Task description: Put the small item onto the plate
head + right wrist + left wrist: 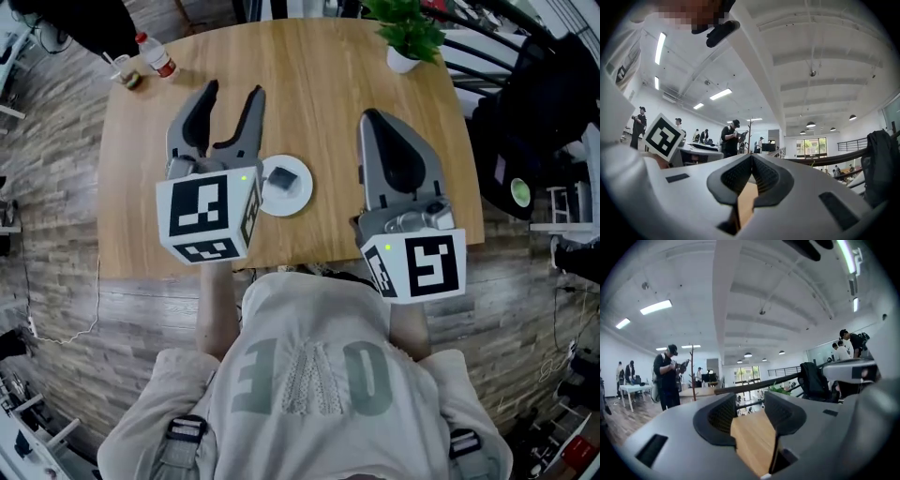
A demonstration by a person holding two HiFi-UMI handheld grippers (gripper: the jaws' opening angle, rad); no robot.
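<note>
The small item point(279, 179) lies on the white plate point(298, 201), a grey, roughly square piece near the plate's middle. As far as I can judge from the head view, the placing looks done.

My left gripper point(232, 91) is released: its jaws stand apart, with only bare wooden tabletop point(309, 84) showing between them. My right gripper point(372, 120) is clenched, its pads meeting at the tips with nothing held.

What matters for any further move is where the plate sits relative to my jaws. It lies between my two grippers, just beside the body of the left one and well apart from the right, so the left is the nearer. But both grippers point away from me toward the far edge, and their tips reach past the plate. The item is behind and to the right of my left tips, not ahead of them.

The item looks too squarish to give a long axis. If it needs a nudge, I judge I'd have to draw the left gripper back first.
</note>
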